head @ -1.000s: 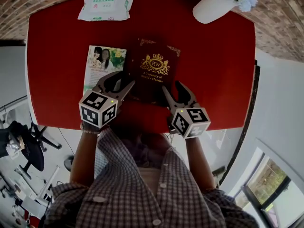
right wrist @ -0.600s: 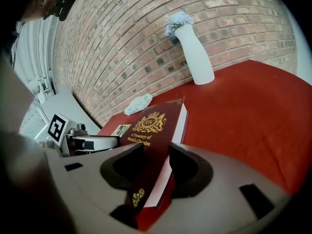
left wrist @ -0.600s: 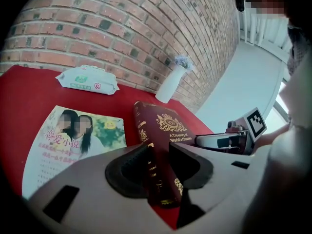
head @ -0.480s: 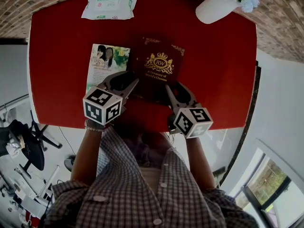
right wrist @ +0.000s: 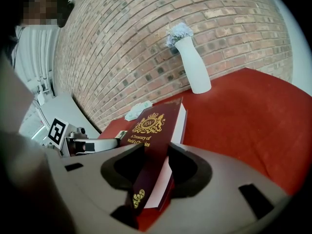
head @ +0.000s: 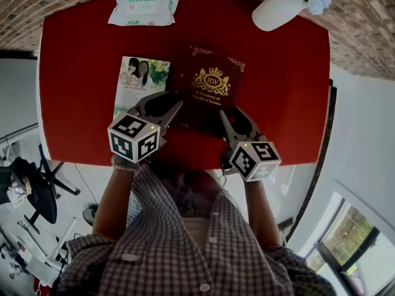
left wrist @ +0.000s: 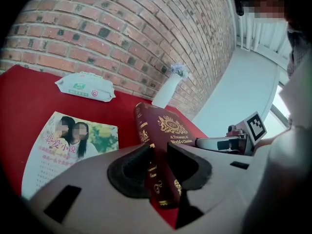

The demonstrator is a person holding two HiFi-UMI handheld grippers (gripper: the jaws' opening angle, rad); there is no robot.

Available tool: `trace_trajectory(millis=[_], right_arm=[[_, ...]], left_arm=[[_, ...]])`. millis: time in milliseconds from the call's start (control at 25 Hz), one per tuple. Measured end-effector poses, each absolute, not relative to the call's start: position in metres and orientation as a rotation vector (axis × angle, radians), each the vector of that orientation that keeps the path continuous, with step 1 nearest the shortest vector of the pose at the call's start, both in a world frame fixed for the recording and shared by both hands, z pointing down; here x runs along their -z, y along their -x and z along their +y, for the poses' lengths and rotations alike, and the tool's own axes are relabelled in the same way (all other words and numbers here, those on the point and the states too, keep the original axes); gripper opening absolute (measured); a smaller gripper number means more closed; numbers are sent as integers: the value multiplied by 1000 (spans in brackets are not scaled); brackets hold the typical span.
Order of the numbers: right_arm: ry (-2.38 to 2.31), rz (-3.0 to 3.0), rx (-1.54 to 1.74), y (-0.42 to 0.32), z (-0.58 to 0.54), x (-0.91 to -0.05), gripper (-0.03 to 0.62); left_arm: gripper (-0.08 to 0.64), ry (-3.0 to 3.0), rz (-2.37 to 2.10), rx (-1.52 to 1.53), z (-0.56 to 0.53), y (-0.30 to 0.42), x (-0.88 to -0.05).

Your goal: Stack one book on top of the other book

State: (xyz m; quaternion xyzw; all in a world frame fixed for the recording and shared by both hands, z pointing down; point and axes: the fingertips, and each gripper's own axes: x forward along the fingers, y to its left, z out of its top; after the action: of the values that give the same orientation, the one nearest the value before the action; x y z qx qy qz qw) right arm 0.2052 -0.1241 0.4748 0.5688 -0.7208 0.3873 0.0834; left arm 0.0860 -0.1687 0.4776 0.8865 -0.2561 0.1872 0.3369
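As it is lying on the red table (head: 290, 91) beside the thin photo book (head: 137, 85), the maroon book (head: 212, 88) is being clamped | left gripper (head: 168, 108), jaws just closing, is pinching its spine corner | right gripper (head: 229, 119), jaws just closing, is pinching its page-side corner

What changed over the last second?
Both sets of jaws have just been closing: the left gripper and right gripper now clamp the near corners of the red book. The book has not visibly shifted. The photo book, wipes pack and vase are unchanged.
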Motion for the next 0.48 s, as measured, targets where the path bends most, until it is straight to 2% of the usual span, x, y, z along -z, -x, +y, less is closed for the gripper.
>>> trace_trajectory(millis=[480], right_arm=[[-1683, -2207, -1132, -179, -125, -457, 152]], left_arm=[[112, -2321, -739, -421, -171, -58, -455]])
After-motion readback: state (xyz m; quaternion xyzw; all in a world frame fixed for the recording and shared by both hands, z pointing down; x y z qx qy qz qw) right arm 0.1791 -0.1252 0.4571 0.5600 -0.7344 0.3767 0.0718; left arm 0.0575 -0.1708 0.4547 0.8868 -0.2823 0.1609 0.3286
